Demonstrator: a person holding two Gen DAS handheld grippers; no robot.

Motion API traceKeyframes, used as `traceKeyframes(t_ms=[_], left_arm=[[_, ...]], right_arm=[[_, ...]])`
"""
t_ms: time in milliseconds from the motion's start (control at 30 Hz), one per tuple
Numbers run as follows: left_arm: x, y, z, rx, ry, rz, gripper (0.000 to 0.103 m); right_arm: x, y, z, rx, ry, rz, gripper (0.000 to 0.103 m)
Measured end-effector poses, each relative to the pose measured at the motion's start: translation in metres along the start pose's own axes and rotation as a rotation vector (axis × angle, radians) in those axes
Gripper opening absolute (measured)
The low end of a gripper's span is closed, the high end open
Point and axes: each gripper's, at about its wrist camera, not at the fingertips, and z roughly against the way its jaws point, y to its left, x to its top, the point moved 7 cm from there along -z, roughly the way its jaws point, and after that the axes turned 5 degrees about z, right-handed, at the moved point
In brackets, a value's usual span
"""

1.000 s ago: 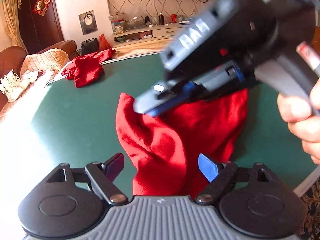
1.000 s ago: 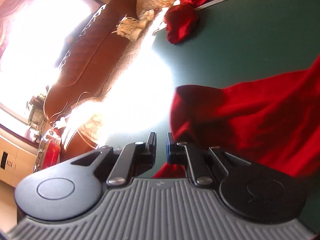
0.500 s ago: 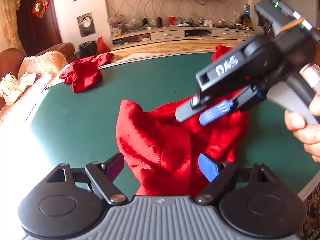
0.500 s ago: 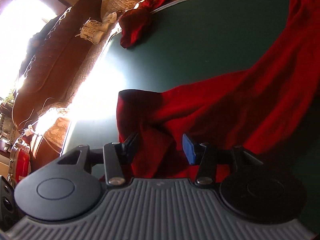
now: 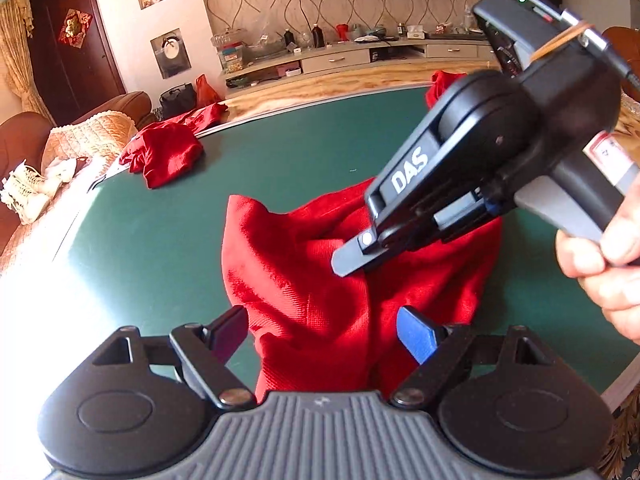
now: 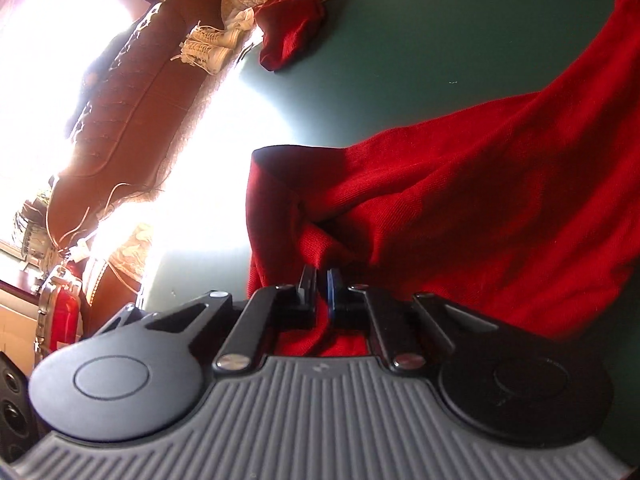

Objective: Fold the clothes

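Item count: garments, tongs, bench, hand.

Red garments: three. One red garment (image 5: 320, 280) lies between the left tongs (image 5: 322, 330) and the right tongs (image 6: 322, 280); a second bunched garment (image 5: 168, 154) sits well beyond the left tongs, at the far left edge; a third garment (image 5: 442, 82) shows only in part behind the right tongs. Tongs: two sets. Bench (image 5: 280, 152): one, green-topped. Hand (image 5: 604, 264): one visible, on the right tongs' handle.

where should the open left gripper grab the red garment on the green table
Probably the upper left corner of the red garment, where a folded edge stands up off the green table. Come in from the left, fingers straddling that ridge. The right gripper is shut on a fold nearby; the left gripper is open.
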Motion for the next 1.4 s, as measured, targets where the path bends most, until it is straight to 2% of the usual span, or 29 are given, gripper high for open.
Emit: traceKeyframes(t_ms=[167, 367, 400, 433, 467, 500, 600, 667, 767, 833, 900, 967, 1033, 1067, 1133, 1167, 1267, 1400], left_arm=[[0.005, 0.003, -0.003, 0.027, 0.000, 0.005, 0.086], [0.013, 0.011, -0.006, 0.068, 0.005, 0.055, 0.085], [0.013, 0.013, -0.006, 0.073, 0.004, 0.067, 0.079], [0.013, 0.017, -0.005, 0.065, 0.007, 0.094, 0.060], [0.013, 0.023, -0.004, 0.051, 0.011, 0.129, 0.047], [0.013, 0.029, -0.004, 0.036, 0.015, 0.164, 0.028], [0.009, 0.053, -0.001, -0.008, 0.034, 0.291, 0.006], [0.008, 0.070, 0.002, -0.054, 0.048, 0.390, 0.005], [0.013, 0.093, 0.011, -0.102, 0.050, 0.505, 0.005], [0.020, 0.099, 0.019, -0.120, 0.047, 0.551, 0.005], [0.027, 0.102, 0.026, -0.139, 0.048, 0.594, 0.005], [0.033, 0.099, 0.034, -0.158, 0.051, 0.628, 0.005], [0.040, 0.096, 0.037, -0.169, 0.051, 0.654, 0.005], [0.044, 0.093, 0.039, -0.172, 0.049, 0.665, 0.005], [0.051, 0.087, 0.042, -0.176, 0.045, 0.684, 0.005], [0.055, 0.082, 0.044, -0.174, 0.043, 0.678, 0.005], [0.066, 0.075, 0.056, -0.190, 0.032, 0.667, 0.005], [0.080, 0.065, 0.073, -0.224, 0.031, 0.654, 0.005]], right_arm=[[0.013, 0.033, 0.012, 0.076, -0.022, 0.049, 0.006], [0.018, 0.086, 0.010, 0.128, 0.018, 0.189, 0.007], [0.018, 0.092, 0.009, 0.127, 0.023, 0.203, 0.007], [0.019, 0.095, 0.008, 0.126, 0.027, 0.212, 0.007], [0.019, 0.098, 0.009, 0.126, 0.026, 0.216, 0.007], [0.019, 0.098, 0.013, 0.127, 0.016, 0.213, 0.010], [0.022, 0.094, 0.029, 0.140, -0.041, 0.192, 0.014], [0.025, 0.084, 0.045, 0.112, -0.111, 0.186, 0.019], [0.012, 0.062, 0.065, -0.010, -0.166, 0.231, 0.040], [-0.011, 0.059, 0.071, -0.088, -0.160, 0.297, 0.046], [-0.043, 0.067, 0.070, -0.119, -0.143, 0.364, 0.055], [-0.076, 0.084, 0.062, -0.122, -0.107, 0.428, 0.057], [-0.100, 0.104, 0.053, -0.147, -0.107, 0.453, 0.058], [-0.106, 0.113, 0.051, -0.183, -0.121, 0.468, 0.058], [-0.105, 0.125, 0.050, -0.313, -0.171, 0.519, 0.058], [-0.104, 0.128, 0.051, -0.340, -0.194, 0.518, 0.058], [-0.097, 0.129, 0.058, -0.224, -0.205, 0.422, 0.058], [-0.105, 0.129, 0.078, -0.077, -0.226, 0.414, 0.058]])
